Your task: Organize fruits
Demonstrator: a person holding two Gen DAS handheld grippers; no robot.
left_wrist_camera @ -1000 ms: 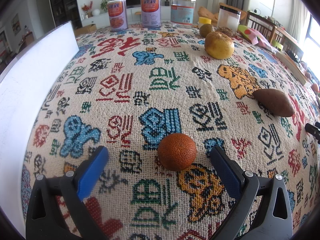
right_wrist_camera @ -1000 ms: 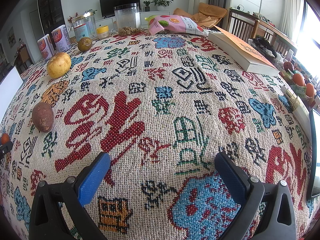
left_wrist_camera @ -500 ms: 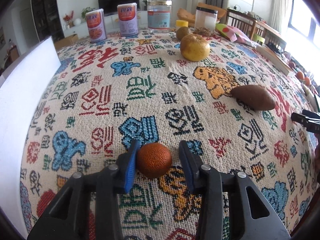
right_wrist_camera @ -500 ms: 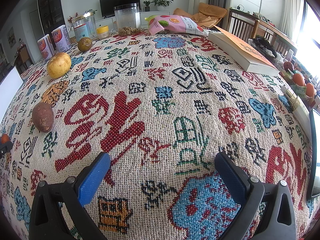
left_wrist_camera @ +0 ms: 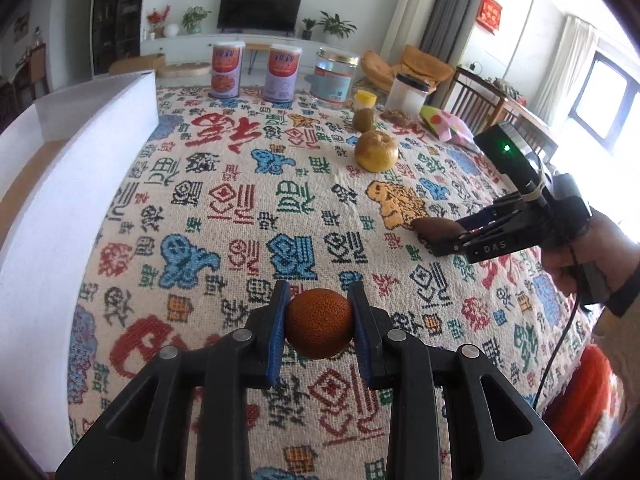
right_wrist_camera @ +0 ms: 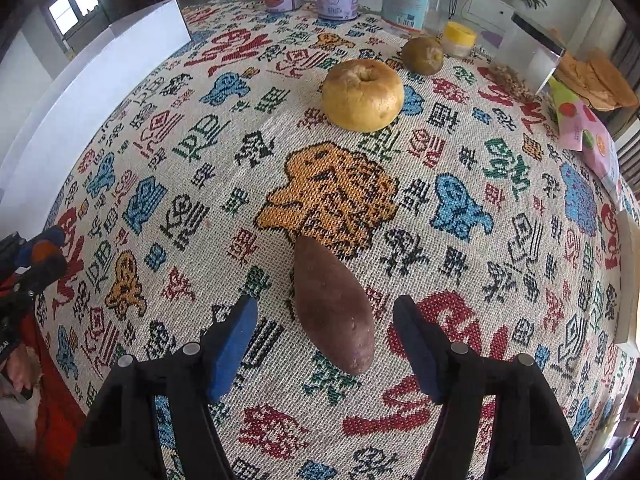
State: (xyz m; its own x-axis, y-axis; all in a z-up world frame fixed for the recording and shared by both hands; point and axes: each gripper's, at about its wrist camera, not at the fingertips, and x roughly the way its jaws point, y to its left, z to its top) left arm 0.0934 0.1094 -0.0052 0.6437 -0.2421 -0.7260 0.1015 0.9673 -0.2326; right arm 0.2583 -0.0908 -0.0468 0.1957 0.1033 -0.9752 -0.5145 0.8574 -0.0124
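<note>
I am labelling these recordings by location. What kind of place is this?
Most likely a home living and dining room: a television on the far wall, potted plants beside it, and a cloth-covered table with fruit.

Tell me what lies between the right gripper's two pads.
The sweet potato, lying on the tablecloth between the right gripper's open, just-closing jaws, untouched by either pad. The right wrist view shows it.

white box wall (left_wrist_camera: pixel 80 168) at cloth's left

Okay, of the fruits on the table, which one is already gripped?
The small orange, clamped between the left gripper's pads. The sweet potato lies loose between the right gripper's jaws, which have just been closing.
</note>
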